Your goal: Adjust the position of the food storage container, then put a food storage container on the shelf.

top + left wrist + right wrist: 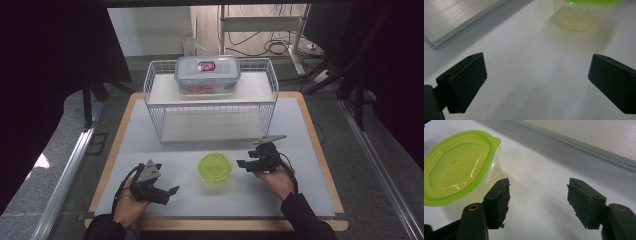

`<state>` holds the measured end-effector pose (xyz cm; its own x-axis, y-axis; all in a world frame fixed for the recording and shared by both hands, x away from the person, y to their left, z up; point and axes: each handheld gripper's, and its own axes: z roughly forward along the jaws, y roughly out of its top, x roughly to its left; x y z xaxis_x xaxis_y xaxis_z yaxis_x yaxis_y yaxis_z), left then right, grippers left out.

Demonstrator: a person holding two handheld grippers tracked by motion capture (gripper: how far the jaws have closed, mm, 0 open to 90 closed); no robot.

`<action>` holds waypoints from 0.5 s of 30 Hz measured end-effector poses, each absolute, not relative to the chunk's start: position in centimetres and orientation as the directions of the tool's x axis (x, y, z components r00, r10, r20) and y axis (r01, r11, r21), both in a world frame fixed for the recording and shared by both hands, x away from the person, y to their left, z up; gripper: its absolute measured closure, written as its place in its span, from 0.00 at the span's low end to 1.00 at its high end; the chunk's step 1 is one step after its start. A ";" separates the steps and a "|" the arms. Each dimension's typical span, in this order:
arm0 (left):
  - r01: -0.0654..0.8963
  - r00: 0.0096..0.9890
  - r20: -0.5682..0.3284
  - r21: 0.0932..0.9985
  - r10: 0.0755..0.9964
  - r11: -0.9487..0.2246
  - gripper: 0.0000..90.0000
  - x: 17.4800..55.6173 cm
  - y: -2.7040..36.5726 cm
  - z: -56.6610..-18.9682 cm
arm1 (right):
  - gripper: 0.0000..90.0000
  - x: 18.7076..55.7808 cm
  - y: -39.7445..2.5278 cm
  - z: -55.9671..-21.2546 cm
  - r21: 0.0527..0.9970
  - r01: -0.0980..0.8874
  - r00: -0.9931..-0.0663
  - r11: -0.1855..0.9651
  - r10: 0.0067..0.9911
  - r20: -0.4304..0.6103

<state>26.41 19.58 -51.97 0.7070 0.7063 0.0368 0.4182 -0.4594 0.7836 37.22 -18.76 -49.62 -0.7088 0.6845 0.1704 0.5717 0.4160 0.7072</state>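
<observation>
A small clear tub with a lime-green lid (215,167) sits on the white mat near the front, between my two grippers. In the left gripper view the small tub (576,17) lies ahead at the top right. The right gripper view has the small tub (459,167) just left of its left jaw. My left gripper (172,192) is open, low on the mat to the tub's left. My right gripper (241,163) is open too, just right of the tub and apart from it. A larger clear lidded box (207,74) with reddish contents rests on top of the white wire rack (152,90).
The wire rack stands at the back middle of the white mat (310,180); its lower shelf plate (454,20) shows in both gripper views. The wooden table edge (107,170) frames the mat. Cables and metal legs (300,35) lie on the floor behind.
</observation>
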 end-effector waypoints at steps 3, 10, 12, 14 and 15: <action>0.418 0.707 0.036 0.784 0.706 -0.459 0.02 26.4 19.6 -52.0 | 0.34 37.3 -18.8 -49.6 0.709 0.568 -0.710 0.418 0.684 0.165; 0.417 0.708 0.037 0.783 0.705 -0.461 0.02 26.4 19.5 -52.0 | 0.27 37.3 -18.6 -49.5 0.715 0.558 -0.713 0.421 0.684 0.154; 0.418 0.709 0.037 0.783 0.704 -0.462 0.02 26.4 19.5 -52.0 | 0.25 37.3 -18.5 -49.4 0.718 0.551 -0.717 0.425 0.682 0.147; 0.418 0.708 0.036 0.783 0.705 -0.460 0.02 26.4 19.5 -52.0 | 0.21 37.3 -18.4 -49.2 0.723 0.546 -0.720 0.423 0.678 0.147; 0.418 0.709 0.035 0.784 0.705 -0.460 0.02 26.4 19.6 -52.0 | 0.19 37.3 -18.4 -49.2 0.722 0.546 -0.720 0.424 0.678 0.147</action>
